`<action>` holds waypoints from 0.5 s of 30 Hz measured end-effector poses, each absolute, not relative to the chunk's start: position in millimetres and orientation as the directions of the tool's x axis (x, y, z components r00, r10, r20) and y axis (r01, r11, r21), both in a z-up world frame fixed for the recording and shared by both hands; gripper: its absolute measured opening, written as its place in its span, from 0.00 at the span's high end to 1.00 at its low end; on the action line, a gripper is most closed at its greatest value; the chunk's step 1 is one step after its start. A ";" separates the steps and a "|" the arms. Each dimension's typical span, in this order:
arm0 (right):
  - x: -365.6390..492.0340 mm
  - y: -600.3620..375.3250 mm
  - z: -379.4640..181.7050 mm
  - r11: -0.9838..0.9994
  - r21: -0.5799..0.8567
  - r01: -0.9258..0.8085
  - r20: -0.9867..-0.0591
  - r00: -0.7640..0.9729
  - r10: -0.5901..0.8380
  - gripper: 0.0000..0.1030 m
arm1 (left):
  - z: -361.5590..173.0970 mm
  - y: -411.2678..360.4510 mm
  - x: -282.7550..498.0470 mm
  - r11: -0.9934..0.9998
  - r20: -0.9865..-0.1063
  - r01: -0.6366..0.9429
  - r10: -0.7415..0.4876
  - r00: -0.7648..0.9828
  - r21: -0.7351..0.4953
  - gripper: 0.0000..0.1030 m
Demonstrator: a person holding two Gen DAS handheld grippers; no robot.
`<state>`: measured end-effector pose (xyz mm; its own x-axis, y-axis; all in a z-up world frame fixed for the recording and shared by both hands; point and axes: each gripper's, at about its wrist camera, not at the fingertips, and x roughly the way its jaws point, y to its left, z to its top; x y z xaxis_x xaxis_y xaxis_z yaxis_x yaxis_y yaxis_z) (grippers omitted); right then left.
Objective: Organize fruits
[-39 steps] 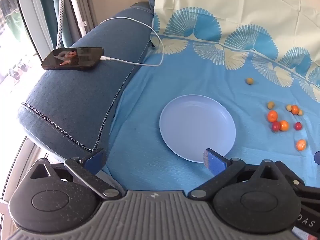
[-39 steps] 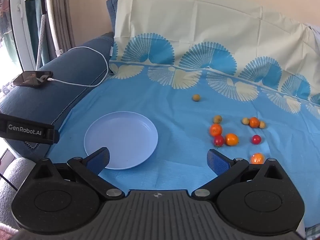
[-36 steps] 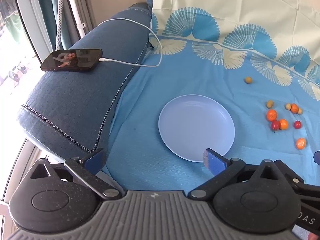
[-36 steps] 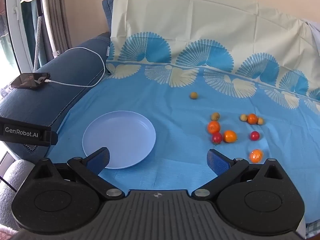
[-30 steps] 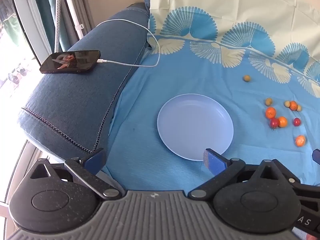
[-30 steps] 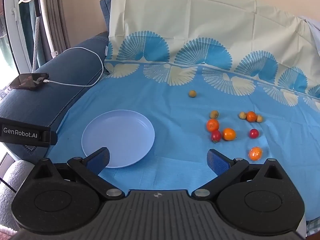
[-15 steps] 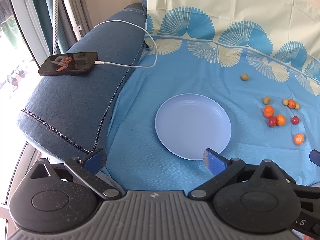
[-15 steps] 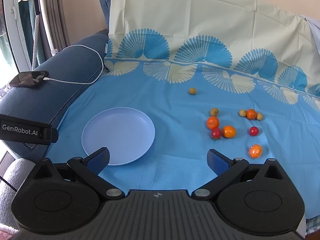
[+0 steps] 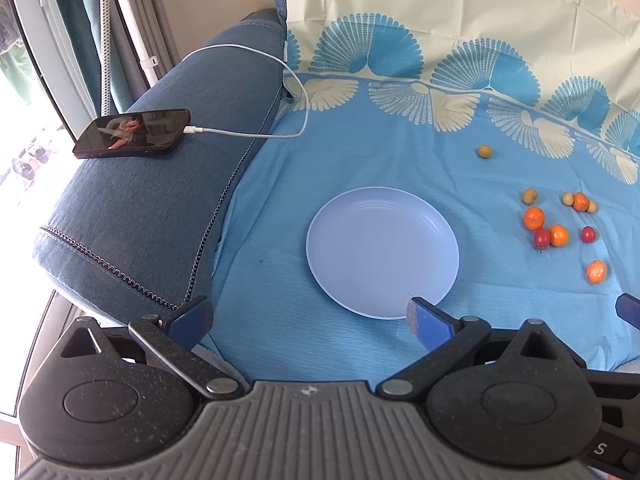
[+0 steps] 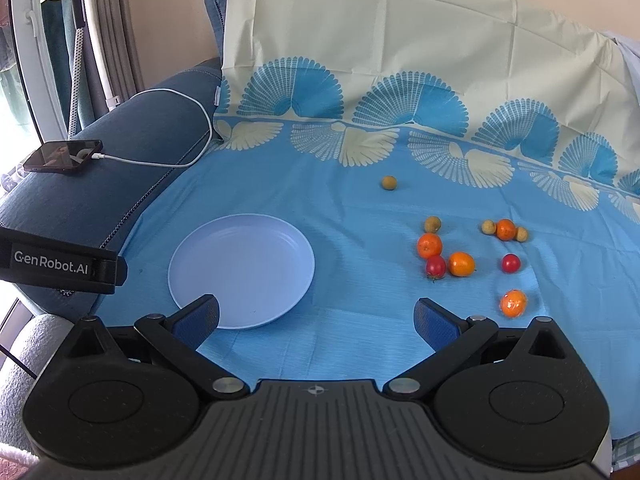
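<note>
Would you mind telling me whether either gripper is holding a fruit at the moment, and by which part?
Nothing is held. The left gripper and right gripper both have jaws open and empty; the fruits lie on the cloth.

Empty plate (image 9: 382, 252) between left hand-held gripper (image 9: 308, 316) and scattered fruits (image 9: 560, 224)

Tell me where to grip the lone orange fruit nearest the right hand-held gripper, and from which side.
Grip the lone orange fruit across its round middle, coming from above. It lies apart from the other fruits on the blue cloth, so both fingers likely have room. The open right hand-held gripper is close.
</note>
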<state>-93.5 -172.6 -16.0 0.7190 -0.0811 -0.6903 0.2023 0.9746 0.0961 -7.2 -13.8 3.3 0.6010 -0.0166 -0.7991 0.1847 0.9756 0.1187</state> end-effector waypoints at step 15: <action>-94.2 -171.8 -15.4 0.974 0.100 0.204 -0.694 0.715 -0.078 0.00 | 5.3 -14.5 -8.7 0.975 -0.799 0.186 -0.015 0.602 0.122 0.00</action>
<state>-94.2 -171.8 -15.4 0.7154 -0.0780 -0.6943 0.2038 0.9739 0.1005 -8.7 -14.5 5.3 0.6016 -0.0150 -0.7986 0.1857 0.9750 0.1216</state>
